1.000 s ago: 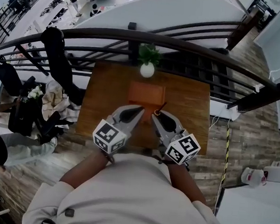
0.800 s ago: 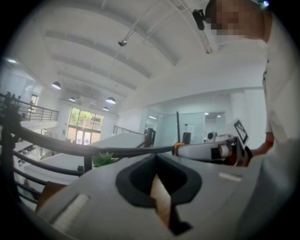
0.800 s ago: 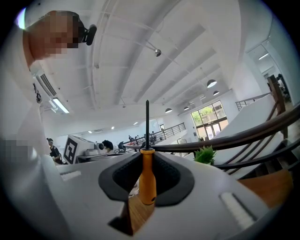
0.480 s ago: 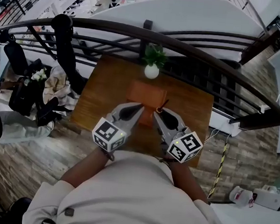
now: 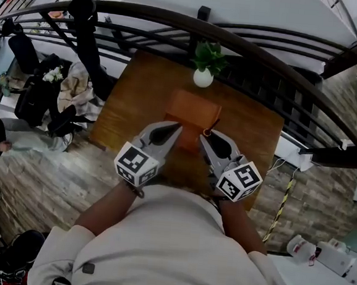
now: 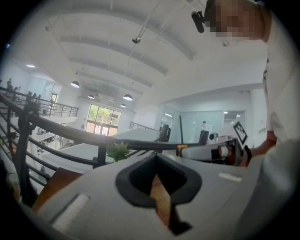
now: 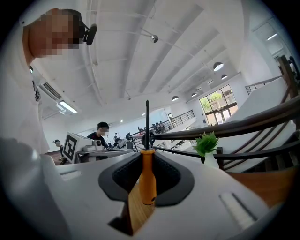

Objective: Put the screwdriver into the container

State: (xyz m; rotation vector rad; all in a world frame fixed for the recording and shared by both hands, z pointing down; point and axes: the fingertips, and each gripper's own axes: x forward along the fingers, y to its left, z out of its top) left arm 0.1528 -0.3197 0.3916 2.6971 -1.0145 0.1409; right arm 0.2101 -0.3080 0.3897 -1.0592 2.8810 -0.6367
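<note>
Orange-handled, seemingly light, stiff and slick, the screwdriver (image 7: 148, 177) stands shaft-up by the container's (image 5: 191, 109) near edge, its handle rightly clamped in the right gripper (image 5: 204, 136), left gripper (image 5: 175, 128) closed empty.

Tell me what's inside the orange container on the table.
Nothing shows in the visible part of the orange rectangular container; its near edge is hidden behind the left tongs and right tongs. The orange-handled screwdriver is clamped in the right tongs.

Orange-handled screwdriver (image 7: 148, 180), orange-brown container (image 5: 191, 111), black-and-white patterned marker cubes (image 5: 137, 164).
</note>
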